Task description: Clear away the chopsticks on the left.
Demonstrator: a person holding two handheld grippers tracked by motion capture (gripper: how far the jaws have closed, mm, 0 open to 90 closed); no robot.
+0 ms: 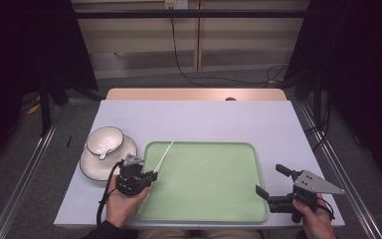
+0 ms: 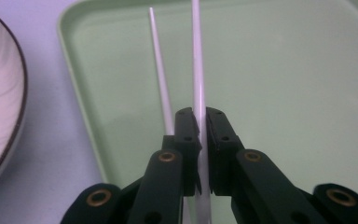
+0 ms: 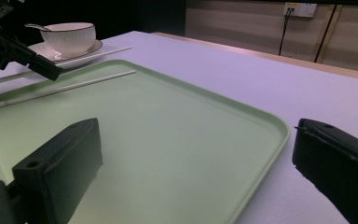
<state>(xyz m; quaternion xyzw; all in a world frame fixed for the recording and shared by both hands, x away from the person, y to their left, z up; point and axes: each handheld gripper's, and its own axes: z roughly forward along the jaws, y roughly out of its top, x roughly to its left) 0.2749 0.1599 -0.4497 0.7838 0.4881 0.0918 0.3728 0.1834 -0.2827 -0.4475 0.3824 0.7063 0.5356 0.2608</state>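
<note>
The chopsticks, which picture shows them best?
The left gripper view: both white chopsticks run up over the green tray, one pinched in the shut left gripper. The high view shows them as one thin white line. The right gripper view shows two far-off sticks near the tray's edge.

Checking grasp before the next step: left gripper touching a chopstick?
Touching. The left gripper view shows the left gripper with both jaws closed on one white chopstick; the other chopstick lies beside it.

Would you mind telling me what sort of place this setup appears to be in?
Probably a lab recording station: a white tabletop framed by black curtains, with loose black cables on the floor behind.
</note>
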